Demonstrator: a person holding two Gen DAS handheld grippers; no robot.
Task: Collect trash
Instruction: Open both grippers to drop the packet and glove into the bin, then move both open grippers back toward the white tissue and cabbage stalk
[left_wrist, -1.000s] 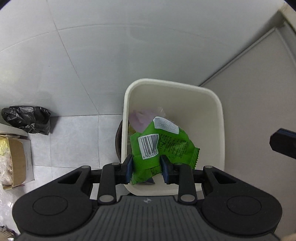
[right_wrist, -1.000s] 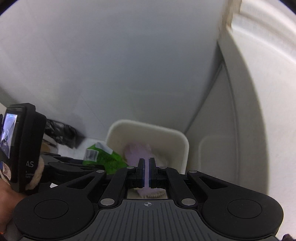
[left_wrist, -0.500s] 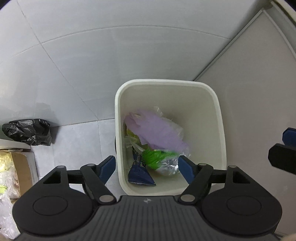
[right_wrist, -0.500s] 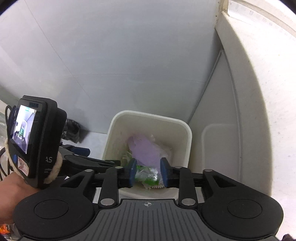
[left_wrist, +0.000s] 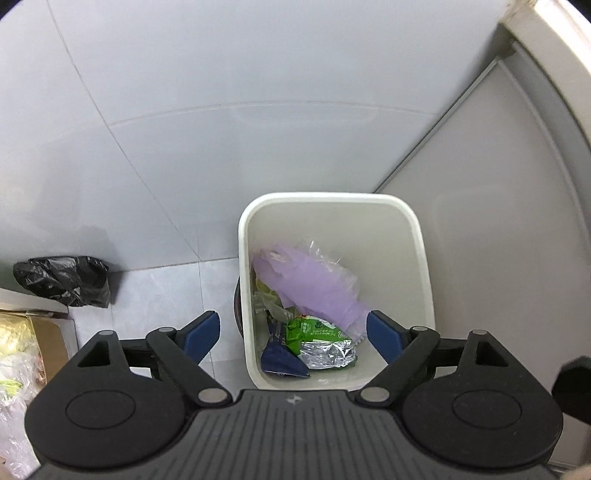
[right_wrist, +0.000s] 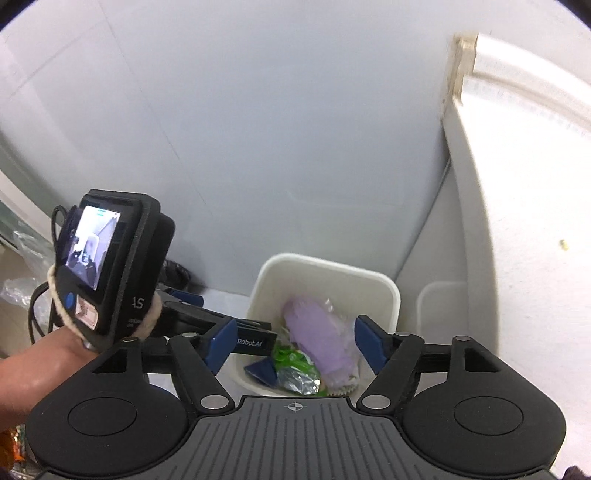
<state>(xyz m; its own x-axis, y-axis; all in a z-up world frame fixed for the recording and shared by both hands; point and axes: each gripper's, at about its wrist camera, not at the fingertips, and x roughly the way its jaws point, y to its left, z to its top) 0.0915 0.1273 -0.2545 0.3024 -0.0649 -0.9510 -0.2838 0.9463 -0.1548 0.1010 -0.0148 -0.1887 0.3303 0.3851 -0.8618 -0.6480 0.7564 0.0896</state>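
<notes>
A white bin (left_wrist: 332, 197) stands on the floor in a corner. Inside it lie a purple wrapper (left_wrist: 314, 284), a green and silver snack packet (left_wrist: 317, 338) and a dark blue wrapper (left_wrist: 282, 363). My left gripper (left_wrist: 291, 328) hovers above the bin, its jaws opening wide with nothing held between them. My right gripper (right_wrist: 295, 339) hangs over the same bin (right_wrist: 325, 264), its jaws also opening and holding nothing. Below it I see the purple wrapper (right_wrist: 321, 332) and the green packet (right_wrist: 291, 360). The left gripper (right_wrist: 221, 319) shows to its left.
A black plastic bag (left_wrist: 66, 280) and an open cardboard box (left_wrist: 37, 332) sit on the floor to the left of the bin. A grey-white panel (left_wrist: 498, 221) rises on the right, close to the bin. A forearm (right_wrist: 37, 365) carries a small screen device (right_wrist: 107, 266).
The left gripper let go of the green packet and the right let go of the purple wrapper; both pieces dropped into the bin. Both grippers opened and rose.
</notes>
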